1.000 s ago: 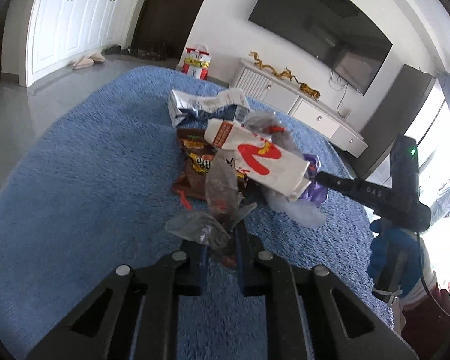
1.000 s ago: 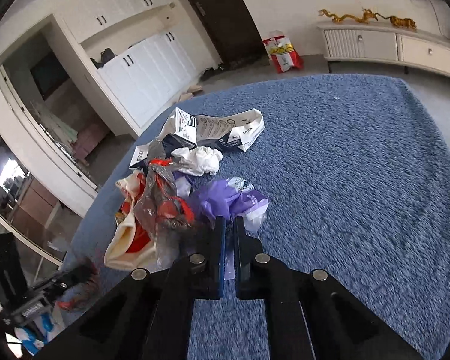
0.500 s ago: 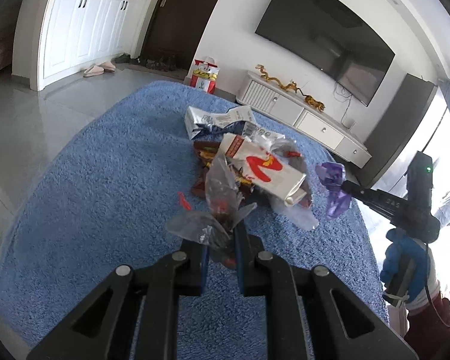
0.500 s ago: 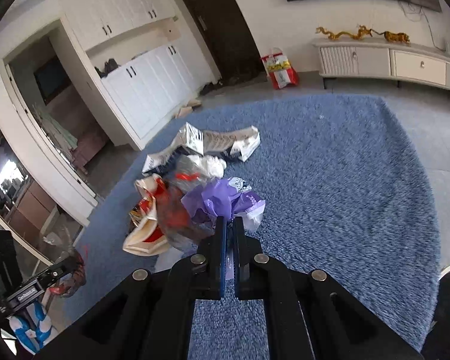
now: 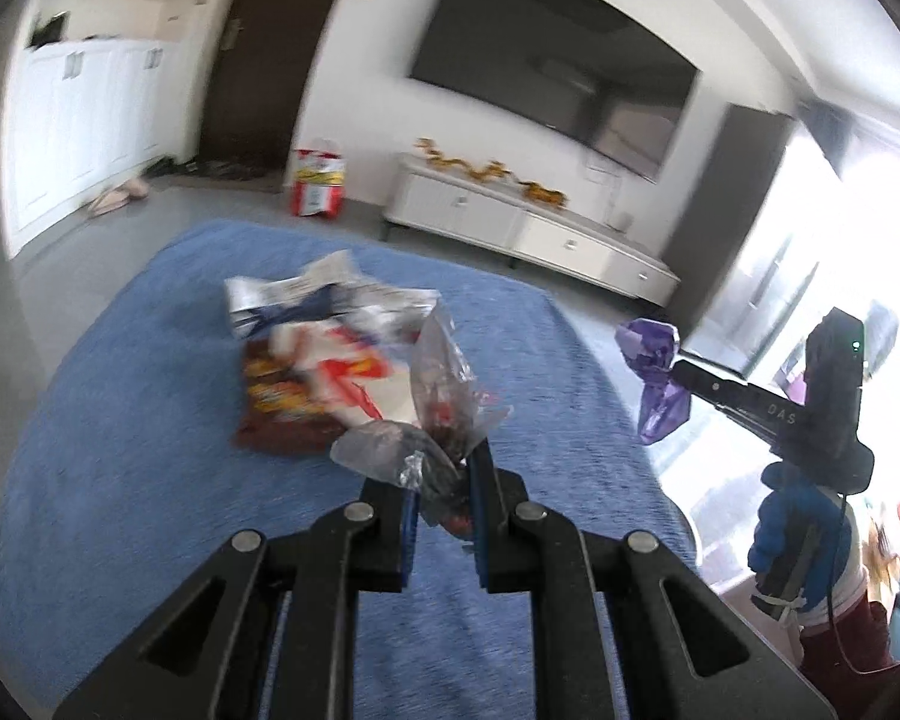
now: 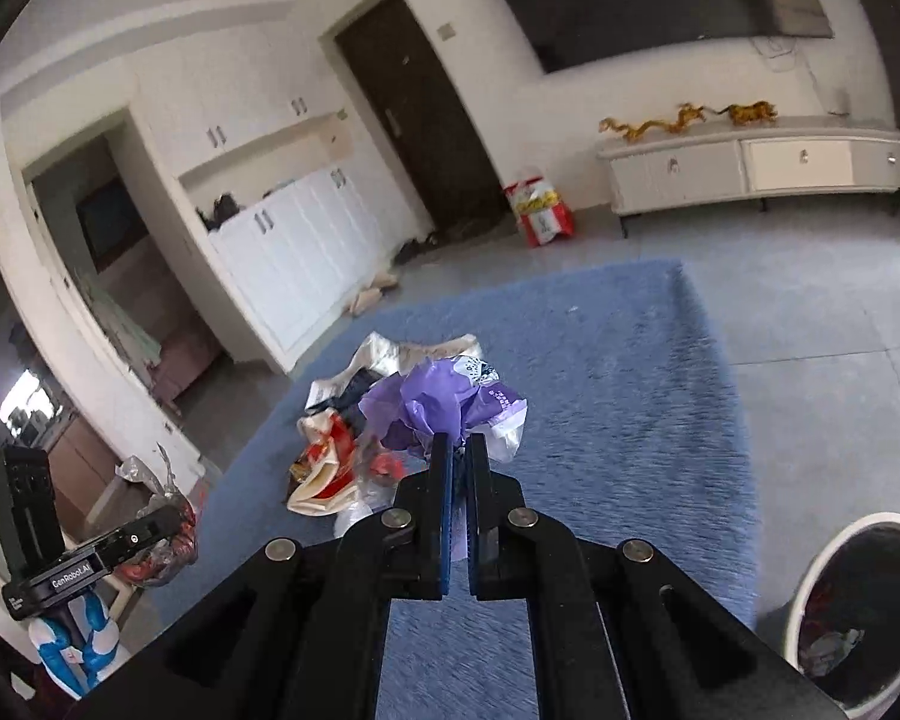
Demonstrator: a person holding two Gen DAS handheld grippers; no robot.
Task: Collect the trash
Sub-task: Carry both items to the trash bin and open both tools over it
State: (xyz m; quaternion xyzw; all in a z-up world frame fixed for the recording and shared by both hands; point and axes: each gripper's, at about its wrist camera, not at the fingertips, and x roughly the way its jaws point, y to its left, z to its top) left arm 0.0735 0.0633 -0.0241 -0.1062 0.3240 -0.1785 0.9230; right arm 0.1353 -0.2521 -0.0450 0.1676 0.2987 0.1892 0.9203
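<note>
A living room with a blue shaggy rug (image 5: 120, 408) on a grey floor. At far left stand white cupboards (image 5: 78, 120) beside a dark door (image 5: 252, 54). A red and white bag (image 5: 318, 183) sits on the floor by the wall.

On the rug lies a pile of trash (image 5: 324, 348): crumpled silver and white wrappers, a red and white paper bag, and a brown snack packet, all blurred.

In front of the pile, held above the rug, the left gripper (image 5: 441, 480) is clenched on a clear plastic wrapper (image 5: 438, 396) with dark red bits inside; the wrapper sticks up past the fingertips.

Further right, a low white cabinet (image 5: 534, 234) runs under a large wall television (image 5: 552, 72).

At the right, the right gripper (image 6: 459, 444) is clamped on a crumpled purple plastic bag (image 6: 432, 408), raised clear of the rug. A hand in a blue glove (image 5: 798, 528) holds its handle.

In the right wrist view, a white bin (image 6: 810, 588) with a dark liner stands at the lower right, just off the rug's corner, with some scraps inside.
</note>
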